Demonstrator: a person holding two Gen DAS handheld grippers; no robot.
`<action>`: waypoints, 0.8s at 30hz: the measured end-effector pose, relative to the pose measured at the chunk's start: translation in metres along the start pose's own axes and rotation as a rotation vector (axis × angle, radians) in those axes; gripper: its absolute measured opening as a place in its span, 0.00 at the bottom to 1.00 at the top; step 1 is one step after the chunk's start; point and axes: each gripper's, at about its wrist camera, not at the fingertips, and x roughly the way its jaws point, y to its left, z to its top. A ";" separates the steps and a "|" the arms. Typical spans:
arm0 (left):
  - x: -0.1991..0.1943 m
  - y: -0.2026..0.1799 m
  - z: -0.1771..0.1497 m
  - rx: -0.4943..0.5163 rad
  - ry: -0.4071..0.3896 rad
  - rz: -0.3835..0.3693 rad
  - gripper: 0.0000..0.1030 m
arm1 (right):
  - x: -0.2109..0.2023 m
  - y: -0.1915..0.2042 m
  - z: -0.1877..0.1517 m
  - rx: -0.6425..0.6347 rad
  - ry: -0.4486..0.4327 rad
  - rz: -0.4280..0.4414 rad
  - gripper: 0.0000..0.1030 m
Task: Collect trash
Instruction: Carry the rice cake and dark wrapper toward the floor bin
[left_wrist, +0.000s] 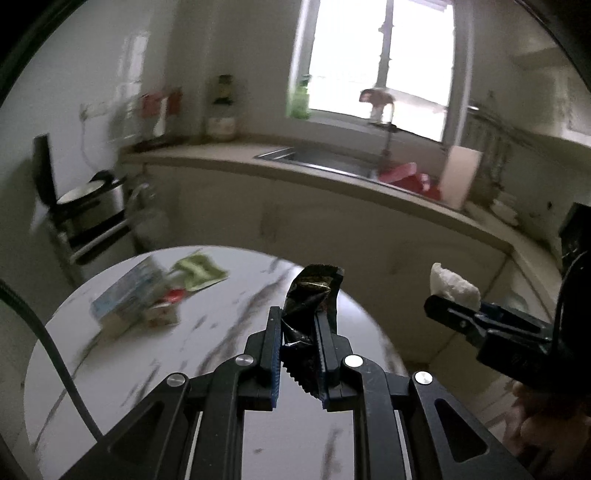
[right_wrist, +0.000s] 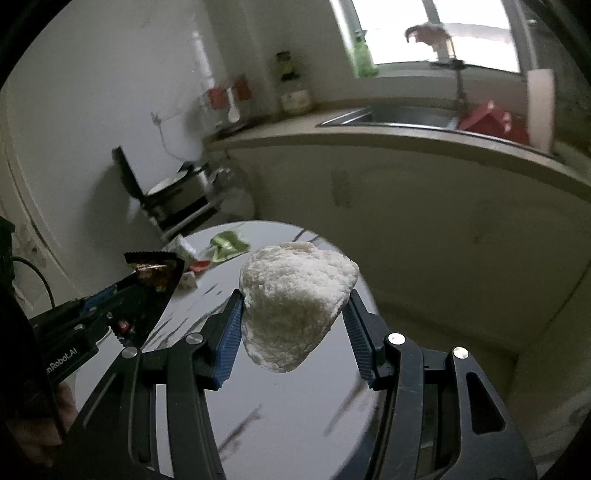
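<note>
Two hand-held grippers hang above a round marble table (left_wrist: 229, 369) in a kitchen, each already carrying a piece of trash.

The left gripper (left_wrist: 298, 343) has its jaws drawn narrow, pinching a crumpled black wrapper (left_wrist: 314, 295). The wrapper's long axis runs straight out along the fingers, and its serrated far end sticks up past the fingertips over the table's far half.

The right gripper (right_wrist: 291, 325) has its jaws partly spread around a wadded white tissue (right_wrist: 295, 302). The blue pads (right_wrist: 231, 332) press the wad from both sides, and most of it bulges forward beyond them, over the table's right edge. In the left wrist view this gripper appears off the table's right side, the tissue standing up from its tip.

More trash lies on the table's far left part, well apart from both grippers: a green packet (left_wrist: 201, 271) nearest the far rim, a pale blue and white carton (left_wrist: 127, 299) just this side of it, and a small red piece (left_wrist: 173, 294) between them. These lie nearer the left gripper than the right.

Both hands are full, so the loads probably need dropping first. No bin shows in either view, so which way it lies from the table cannot be told.
</note>
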 end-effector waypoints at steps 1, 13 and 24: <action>-0.001 -0.011 0.001 0.013 -0.003 -0.014 0.11 | -0.006 -0.006 -0.001 0.009 -0.008 -0.009 0.48; 0.037 -0.106 0.016 0.118 0.036 -0.161 0.12 | -0.064 -0.110 -0.018 0.145 -0.056 -0.149 0.48; 0.134 -0.176 0.016 0.193 0.161 -0.208 0.12 | -0.051 -0.210 -0.049 0.282 0.001 -0.213 0.48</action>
